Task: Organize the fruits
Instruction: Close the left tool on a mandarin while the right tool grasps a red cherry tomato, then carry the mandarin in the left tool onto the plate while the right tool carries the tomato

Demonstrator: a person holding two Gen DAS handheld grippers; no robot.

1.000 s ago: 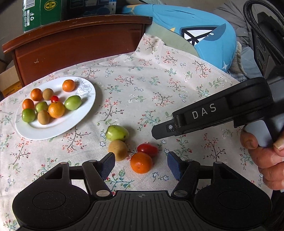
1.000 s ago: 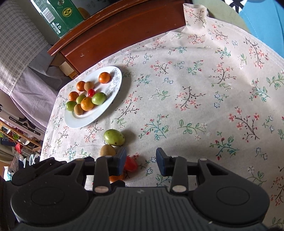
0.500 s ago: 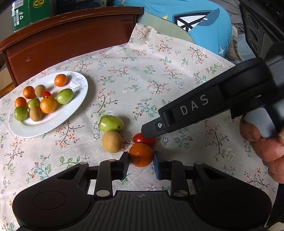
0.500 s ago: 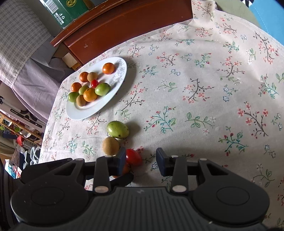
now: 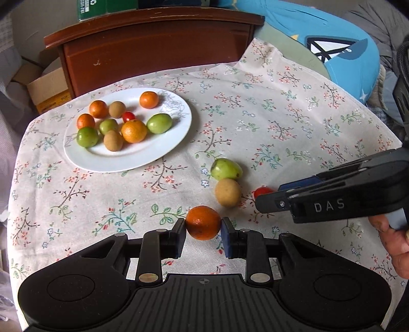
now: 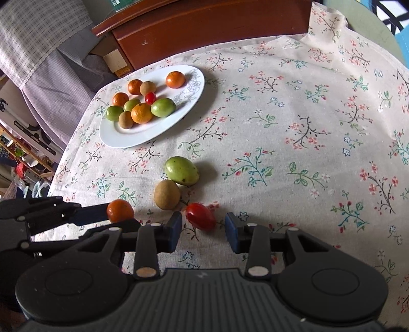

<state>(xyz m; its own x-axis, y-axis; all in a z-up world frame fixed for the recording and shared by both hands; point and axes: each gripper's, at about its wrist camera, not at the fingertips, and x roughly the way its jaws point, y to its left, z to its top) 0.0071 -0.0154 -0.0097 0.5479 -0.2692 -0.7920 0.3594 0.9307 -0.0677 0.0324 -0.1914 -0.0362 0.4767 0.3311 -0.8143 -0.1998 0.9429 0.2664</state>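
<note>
Two black grippers: left gripper [image 5: 203,228] pinches a small round orange mandarin [image 5: 203,222]; right gripper [image 6: 203,228] spread around an oval red cherry tomato [image 6: 200,216].

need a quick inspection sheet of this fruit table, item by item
surface: round table under a floral tablecloth, some wrinkles at the far edge.
job's things: white plate holding ten small fruits; loose on the cloth are a green fruit, a brown fruit and a red tomato; an orange fruit is gripped.
clutter: nothing seen on the table.
grippers: left gripper shut on the orange fruit, which looks lifted off the cloth; right gripper open, fingers either side of the red tomato, not touching.
cables: black cable at the right edge.
surroundings: wooden cabinet behind, green box on it, blue cushion, cardboard box.
</note>
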